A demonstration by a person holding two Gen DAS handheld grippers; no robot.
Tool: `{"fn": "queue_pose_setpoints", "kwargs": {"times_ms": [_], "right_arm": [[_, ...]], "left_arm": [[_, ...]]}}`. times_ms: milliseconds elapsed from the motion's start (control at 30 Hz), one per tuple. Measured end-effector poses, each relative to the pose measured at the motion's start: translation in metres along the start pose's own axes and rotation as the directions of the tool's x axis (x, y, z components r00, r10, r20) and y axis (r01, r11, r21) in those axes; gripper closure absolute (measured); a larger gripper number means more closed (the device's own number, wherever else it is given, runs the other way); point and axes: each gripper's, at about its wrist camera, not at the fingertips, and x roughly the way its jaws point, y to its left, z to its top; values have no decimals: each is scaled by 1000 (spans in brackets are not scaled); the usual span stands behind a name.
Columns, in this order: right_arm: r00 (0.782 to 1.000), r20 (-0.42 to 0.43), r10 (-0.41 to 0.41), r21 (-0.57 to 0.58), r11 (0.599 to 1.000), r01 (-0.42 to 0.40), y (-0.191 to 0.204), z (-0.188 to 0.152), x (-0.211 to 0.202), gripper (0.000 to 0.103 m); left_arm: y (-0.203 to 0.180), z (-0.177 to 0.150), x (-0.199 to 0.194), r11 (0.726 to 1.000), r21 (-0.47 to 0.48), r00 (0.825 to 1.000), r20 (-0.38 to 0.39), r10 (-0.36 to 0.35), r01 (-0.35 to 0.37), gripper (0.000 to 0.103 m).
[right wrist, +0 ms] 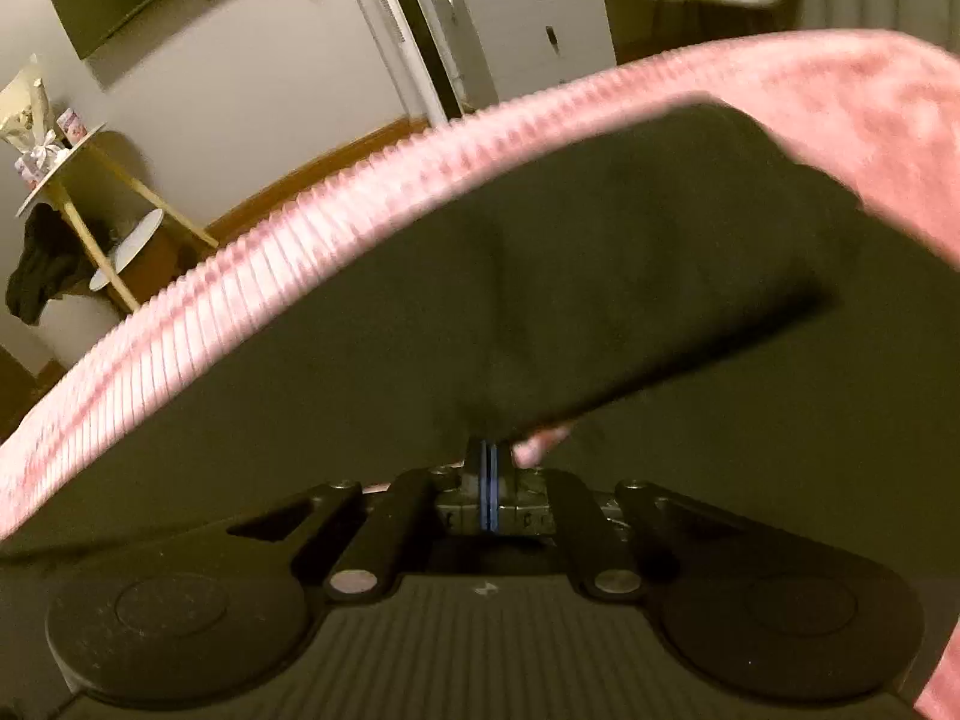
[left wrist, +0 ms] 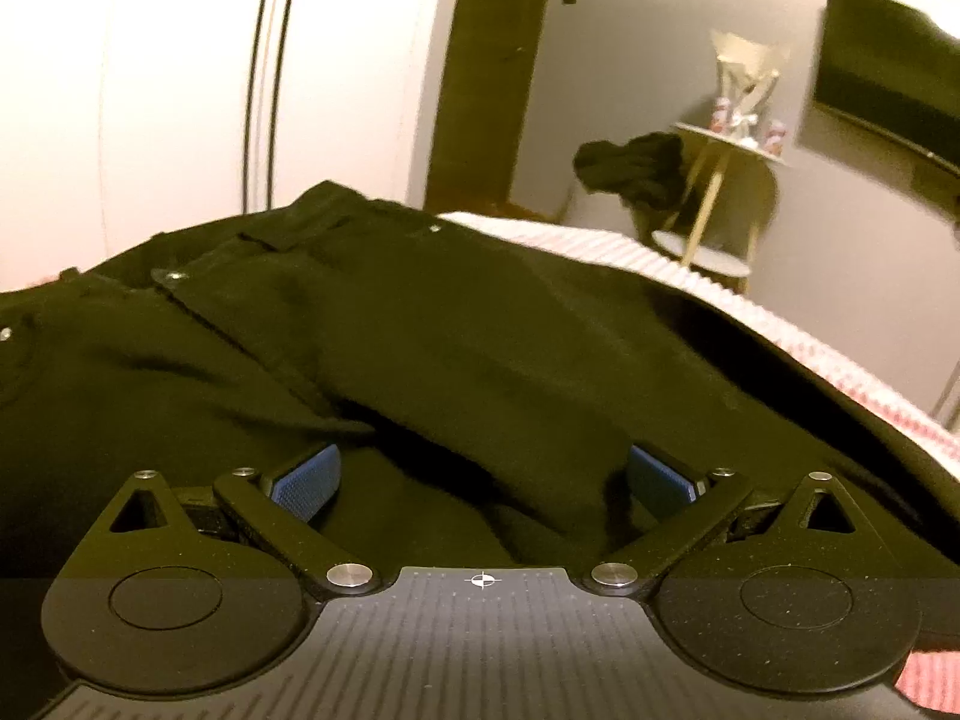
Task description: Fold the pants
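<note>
Black pants [left wrist: 420, 330] lie spread on a pink ribbed bedcover [left wrist: 840, 372], waistband and button at the far left. My left gripper [left wrist: 483, 480] is open, its blue pads [left wrist: 306, 480] wide apart and low over the crotch area, with a fold of fabric between them. In the right wrist view my right gripper [right wrist: 489, 468] is shut on the edge of a pant leg [right wrist: 600, 276], which is lifted and folded over above the rest of the pants. The pink bedcover [right wrist: 300, 240] shows beyond it.
A small round side table [left wrist: 726, 150] with a bouquet and jars stands past the bed, dark clothing [left wrist: 636, 168] draped on it. A wall TV [left wrist: 888, 66], a door and a grey cabinet [right wrist: 528, 18] are further back.
</note>
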Motion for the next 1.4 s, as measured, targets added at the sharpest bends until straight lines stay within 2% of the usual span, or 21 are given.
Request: {"fn": "queue_pose_setpoints", "kwargs": {"times_ms": [100,167,233,267,367,467,600,667,733,800,833,900,967,1000,1067,1100,1167,1200,1267,1300,1400], "right_arm": [[995,36,89,129,987,-93,-20,0,-9,98],[982,81,170,261,947,-185,-39,2,-10,74],[957,136,257,380,878,-290,-58,1,-8,55],[950,155,271,414,856,-311,-61,1,-6,54],[944,191,270,454,828,-329,-67,0,5,55],[938,207,277,488,802,-345,-66,-1,15,60],[937,202,286,425,836,-347,-60,0,22,64],[940,177,291,405,849,-339,-61,2,24,93],[934,163,317,445,821,-356,-71,-1,28,97],[925,167,342,474,795,-379,-77,-2,30,97],[922,166,350,476,790,-385,-78,-1,30,97],[922,167,350,480,788,-386,-78,2,32,97],[918,181,352,499,772,-394,-85,0,31,96],[914,190,359,518,754,-404,-90,-1,33,96],[904,190,382,537,730,-422,-94,-1,37,96],[903,186,388,541,726,-424,-96,-1,39,96],[897,191,399,546,716,-435,-97,0,40,95],[893,193,406,549,709,-442,-98,0,41,95],[888,197,416,551,702,-451,-103,0,42,95],[888,196,417,552,701,-451,-103,1,44,95],[886,216,410,535,709,-459,-104,2,40,97]], "left_arm": [[2,3,-1,997,-31,997,-13,-69,69,0],[4,5,-1,993,-50,993,-20,-113,111,0],[5,8,0,985,-60,987,-24,-162,160,0],[5,11,1,978,-65,979,-30,-200,197,0],[11,20,10,944,-136,946,-79,-314,301,0],[15,36,17,934,-162,930,-139,-341,318,0],[28,63,4,883,-318,911,-114,-396,344,0],[25,77,0,875,-337,911,-102,-400,347,0],[22,87,-1,854,-392,904,-110,-412,342,0],[16,94,4,797,-469,867,-118,-484,380,0],[8,97,9,784,-469,852,-116,-511,407,0],[-18,105,31,808,-395,840,-141,-525,438,0],[-42,105,64,843,-340,841,-209,-499,416,0],[-52,104,85,844,-332,826,-244,-508,421,0],[-68,103,114,846,-357,803,-312,-508,396,7],[-73,102,126,831,-381,789,-313,-529,406,9],[-86,96,147,825,-410,755,-371,-540,389,27],[-92,93,161,826,-419,730,-413,-544,378,35],[-98,82,180,828,-440,683,-486,-545,347,97],[-97,78,185,824,-460,666,-505,-549,330,96],[-85,75,165,785,-493,684,-423,-594,377,97]]}}
